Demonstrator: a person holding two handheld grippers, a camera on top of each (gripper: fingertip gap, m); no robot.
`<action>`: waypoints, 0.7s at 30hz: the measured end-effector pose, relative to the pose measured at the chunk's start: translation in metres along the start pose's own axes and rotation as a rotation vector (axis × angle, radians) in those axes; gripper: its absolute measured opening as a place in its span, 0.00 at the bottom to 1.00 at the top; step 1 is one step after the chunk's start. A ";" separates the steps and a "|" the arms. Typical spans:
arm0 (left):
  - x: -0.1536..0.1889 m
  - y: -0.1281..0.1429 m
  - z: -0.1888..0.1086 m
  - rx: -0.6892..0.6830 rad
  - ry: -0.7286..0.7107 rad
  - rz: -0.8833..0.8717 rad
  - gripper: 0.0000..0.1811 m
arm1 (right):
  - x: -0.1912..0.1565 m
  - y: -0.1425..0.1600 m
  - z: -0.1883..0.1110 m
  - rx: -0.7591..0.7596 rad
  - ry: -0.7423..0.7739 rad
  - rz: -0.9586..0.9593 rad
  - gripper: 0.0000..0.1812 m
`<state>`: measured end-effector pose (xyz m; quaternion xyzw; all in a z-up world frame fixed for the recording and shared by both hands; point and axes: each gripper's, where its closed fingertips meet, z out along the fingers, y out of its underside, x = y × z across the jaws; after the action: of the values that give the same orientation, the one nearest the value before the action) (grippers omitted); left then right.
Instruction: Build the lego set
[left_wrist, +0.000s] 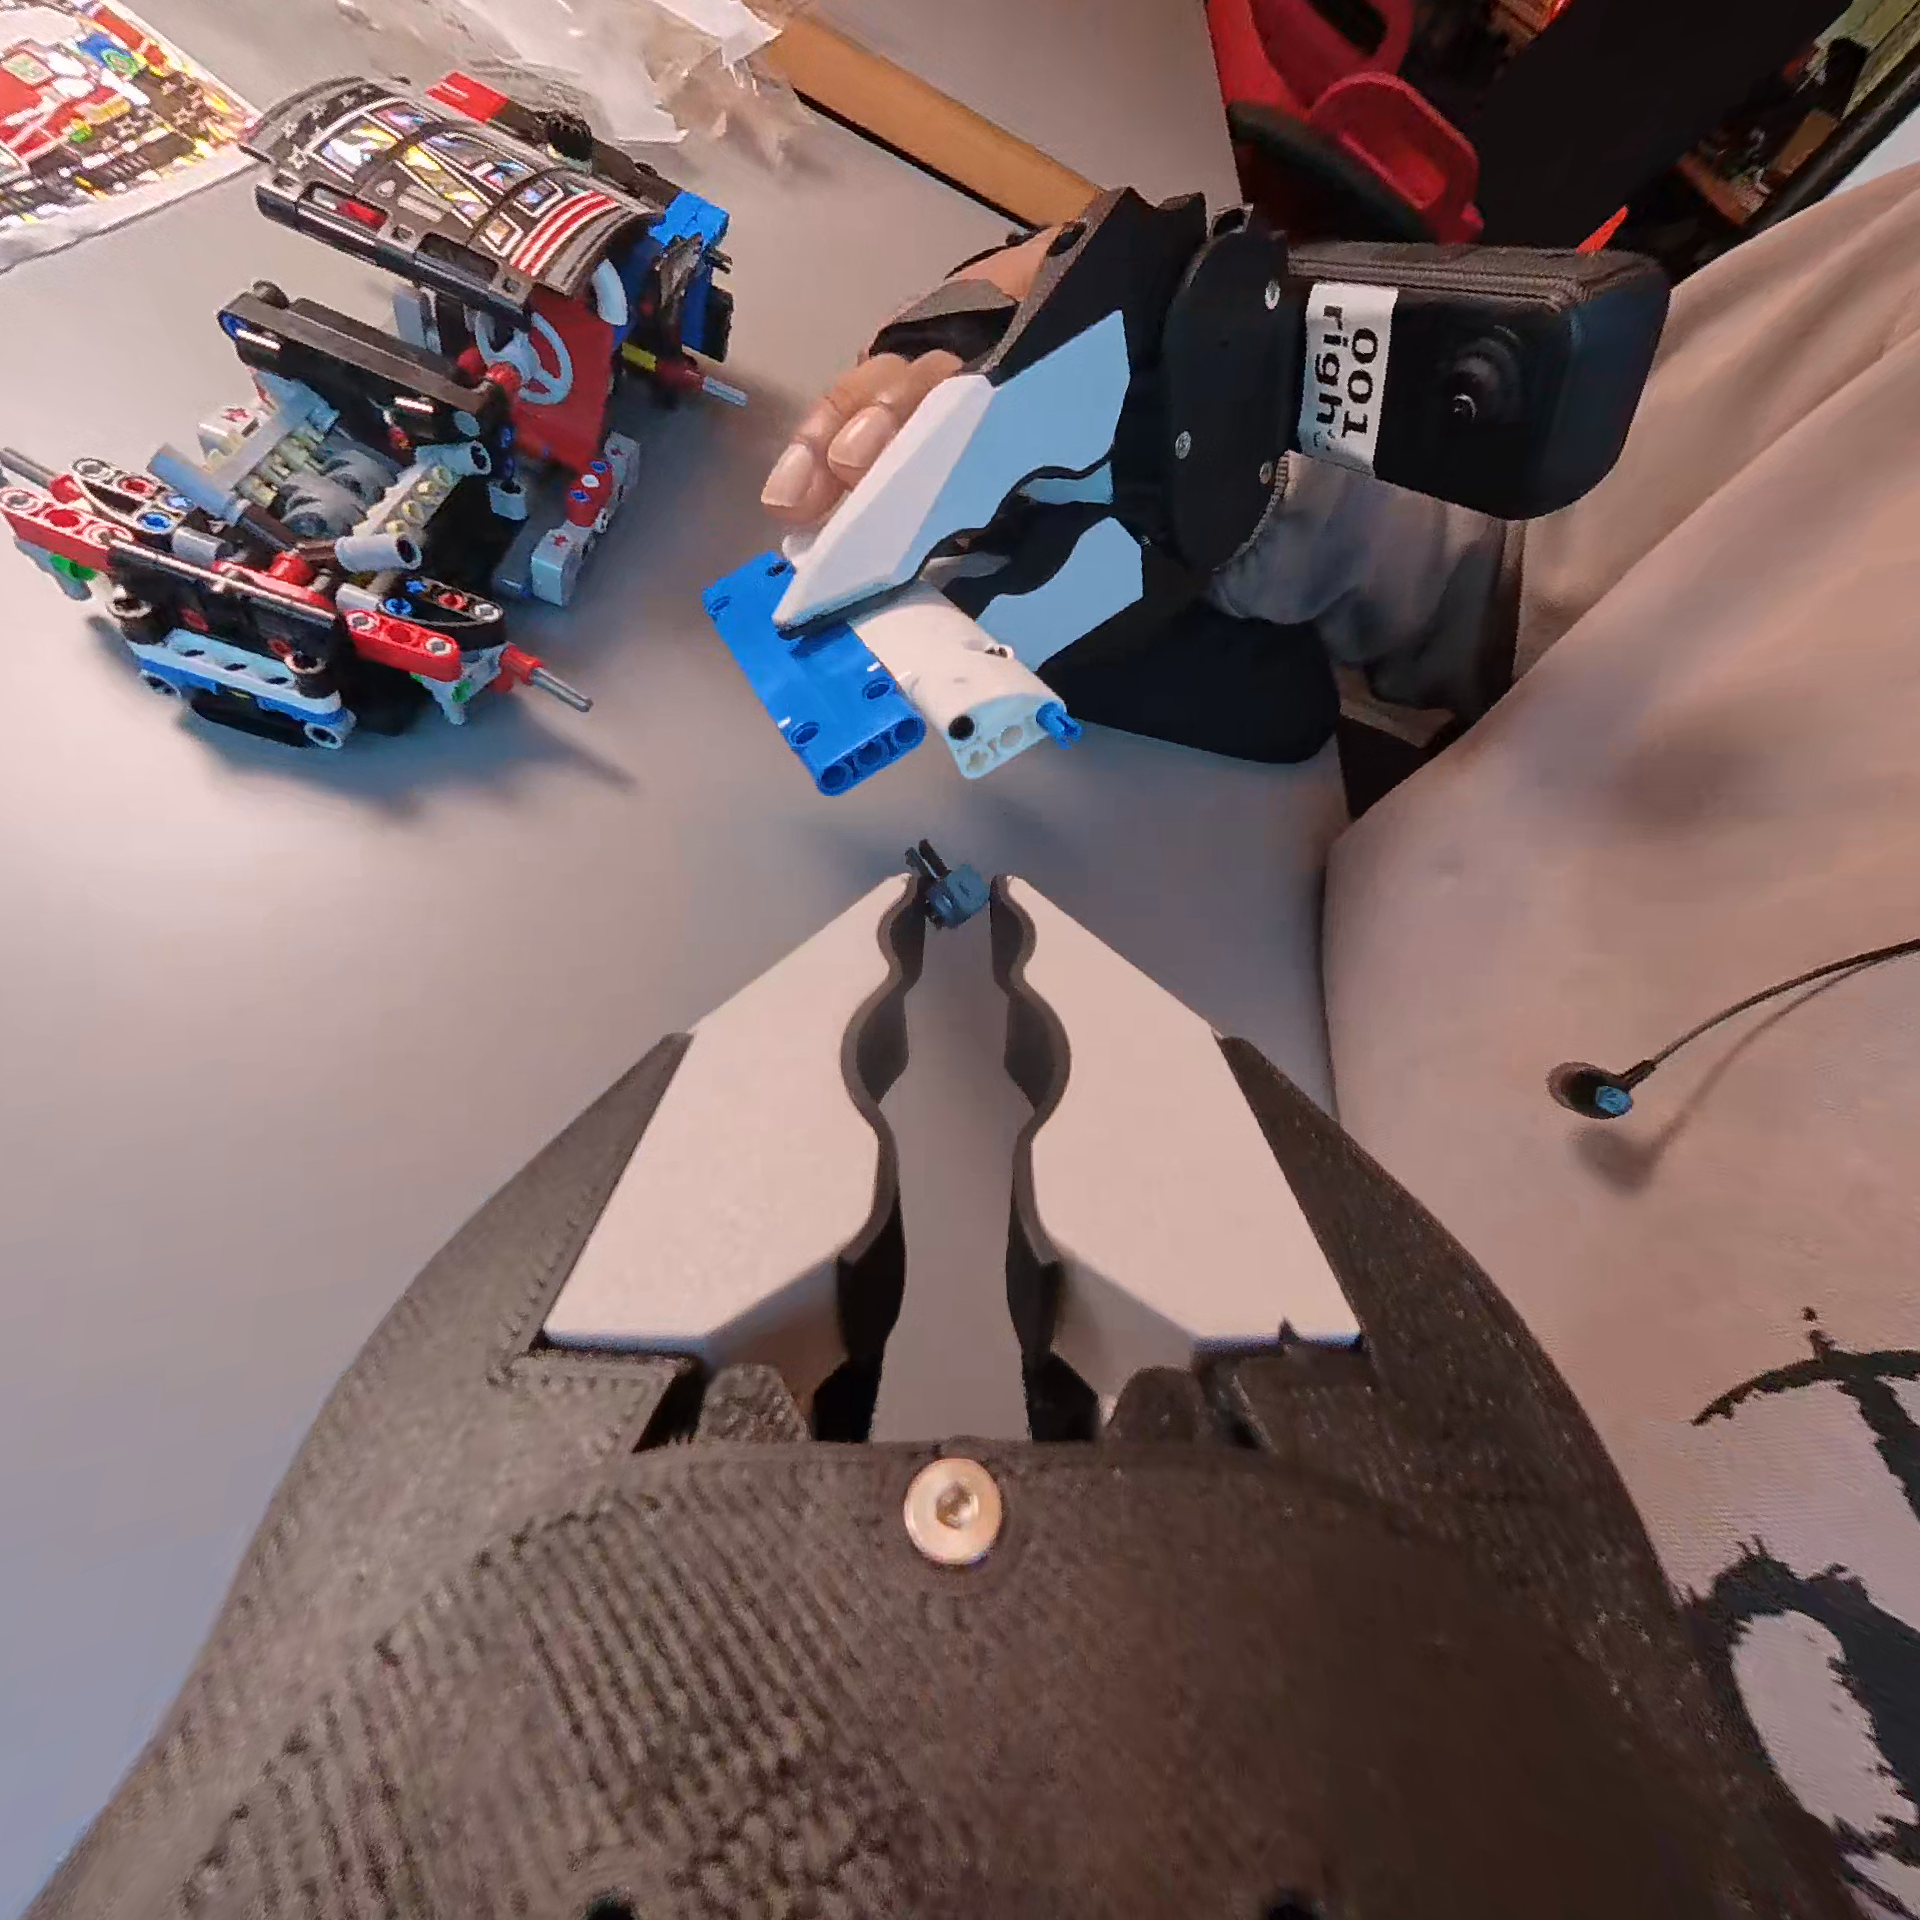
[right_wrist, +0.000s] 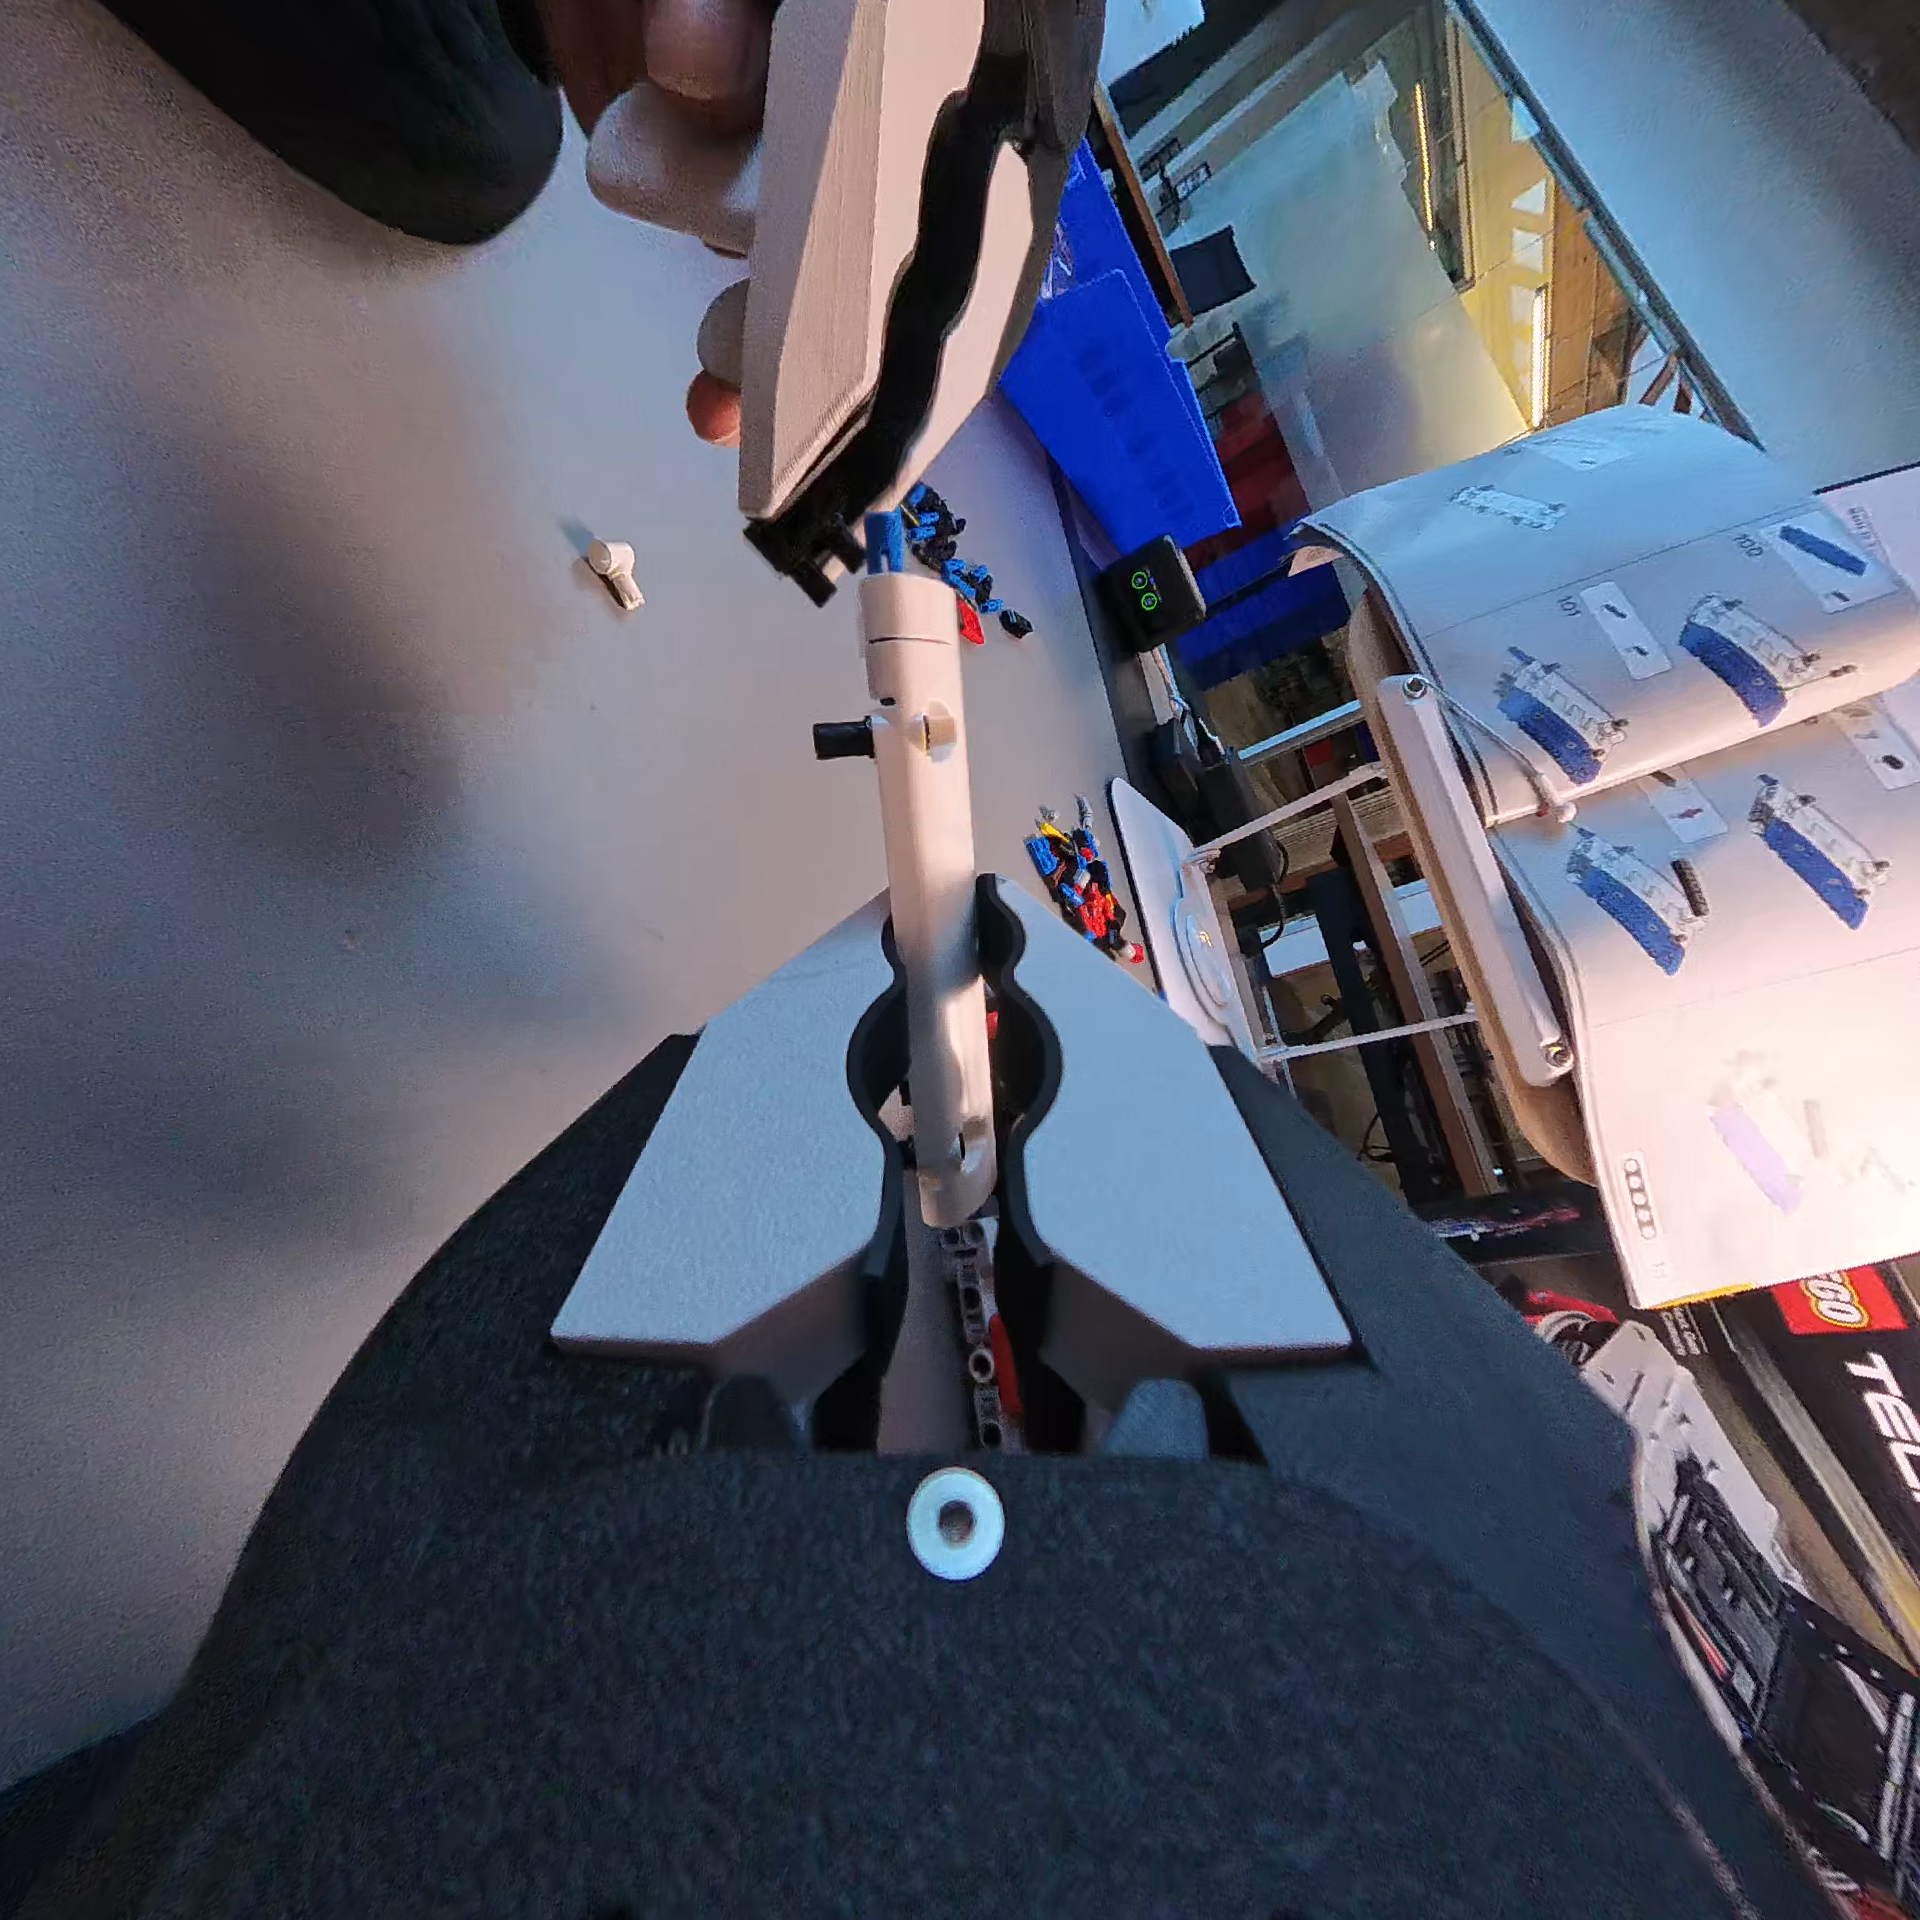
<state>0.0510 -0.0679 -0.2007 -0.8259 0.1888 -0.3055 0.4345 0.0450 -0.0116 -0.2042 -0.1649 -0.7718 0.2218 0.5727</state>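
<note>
My left gripper (left_wrist: 951, 883) is clenched on a small black-and-blue pin (left_wrist: 948, 888), pinched at the very fingertips, held above the grey table (left_wrist: 364, 1039). My right gripper (right_wrist: 940, 904) is grasping a sub-assembly: a blue panel (left_wrist: 805, 665) joined to a white panel (left_wrist: 971, 675), tips closed across both. In the right wrist view the white panel (right_wrist: 920, 862) runs edge-on between the fingers, a black pin (right_wrist: 842, 740) sticking out of its side, a blue pin (right_wrist: 883, 540) at its far end. Left gripper (right_wrist: 831, 520) tip with its pin sits just beside that far end; contact unclear. Partly built car model (left_wrist: 384, 416) stands well apart on the table. Loose parts (right_wrist: 1081, 883) in small heaps, one white connector (right_wrist: 613, 569) alone. Instruction booklet (right_wrist: 1662, 831) open on a stand.
</note>
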 end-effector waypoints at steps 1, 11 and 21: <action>-0.003 0.001 0.002 -0.012 -0.036 0.049 0.05 | 0.000 0.001 0.000 -0.006 0.000 -0.001 0.04; -0.015 0.012 0.005 -0.047 -0.234 0.389 0.06 | -0.012 0.010 0.013 -0.062 -0.087 0.009 0.04; -0.025 0.013 0.001 -0.025 -0.276 0.420 0.06 | -0.015 0.012 0.011 -0.079 -0.132 0.023 0.04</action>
<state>0.0323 -0.0602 -0.2202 -0.8077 0.2990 -0.0904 0.5000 0.0389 -0.0109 -0.2255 -0.1813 -0.8141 0.2084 0.5108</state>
